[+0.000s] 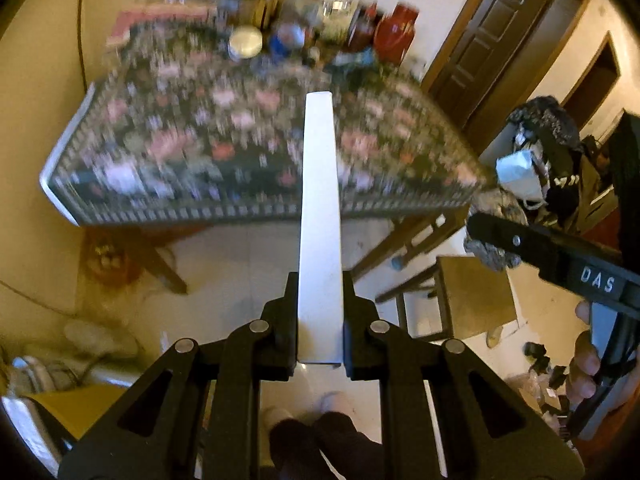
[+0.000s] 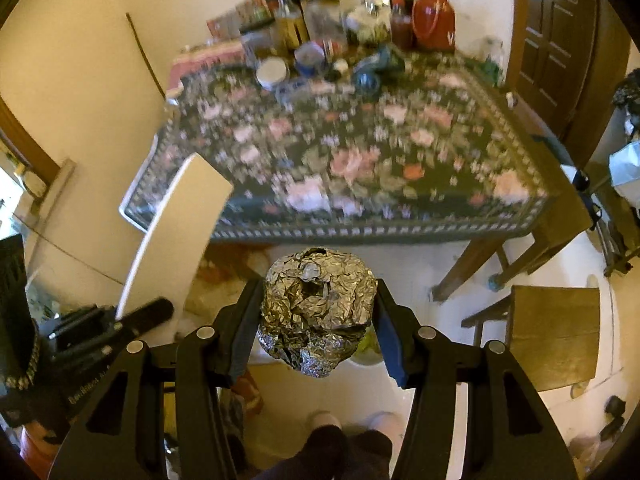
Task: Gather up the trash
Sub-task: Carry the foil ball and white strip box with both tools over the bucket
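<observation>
Near the floral table (image 2: pixel 360 152), my right gripper (image 2: pixel 318 312) clamps a crumpled foil ball (image 2: pixel 318 304); my left gripper (image 1: pixel 320 320) pinches a flat white strip (image 1: pixel 320 220).

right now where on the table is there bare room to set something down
The near half of the floral tablecloth is bare, from the front edge back to the clutter. The far end by the wall is crowded: bottles, a red jug, a white lid. The wooden stool top is also bare.
</observation>
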`<control>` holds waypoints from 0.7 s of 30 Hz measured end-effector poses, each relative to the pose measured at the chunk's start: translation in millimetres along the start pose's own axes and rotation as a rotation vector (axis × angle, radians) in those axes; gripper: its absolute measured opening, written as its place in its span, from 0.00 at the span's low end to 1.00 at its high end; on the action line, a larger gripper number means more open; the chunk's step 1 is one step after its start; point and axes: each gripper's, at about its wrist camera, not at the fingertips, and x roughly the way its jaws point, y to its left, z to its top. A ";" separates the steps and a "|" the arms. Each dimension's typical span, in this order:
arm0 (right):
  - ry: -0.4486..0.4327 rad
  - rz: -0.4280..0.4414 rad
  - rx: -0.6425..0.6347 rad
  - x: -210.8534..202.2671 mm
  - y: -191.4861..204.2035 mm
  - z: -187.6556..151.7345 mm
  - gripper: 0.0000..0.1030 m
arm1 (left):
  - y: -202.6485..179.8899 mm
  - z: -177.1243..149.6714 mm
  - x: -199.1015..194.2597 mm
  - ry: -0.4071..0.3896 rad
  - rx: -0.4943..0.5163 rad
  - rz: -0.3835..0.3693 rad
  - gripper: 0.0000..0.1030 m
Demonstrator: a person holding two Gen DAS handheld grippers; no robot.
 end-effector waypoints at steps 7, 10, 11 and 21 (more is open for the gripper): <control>0.129 0.011 -0.011 90.4 -33.9 -30.0 0.49 | 3.2 -45.5 93.1 0.136 -0.039 0.044 0.16; 0.187 0.026 -0.017 131.6 -45.2 -51.8 0.49 | 14.4 -63.5 124.0 0.170 -0.069 0.061 0.16; 0.207 0.026 -0.024 145.9 -48.4 -60.0 0.49 | 20.0 -72.3 137.6 0.186 -0.082 0.070 0.16; 0.328 0.009 -0.040 289.2 -87.4 -127.7 0.49 | 65.4 -140.8 264.2 0.280 -0.174 0.112 0.16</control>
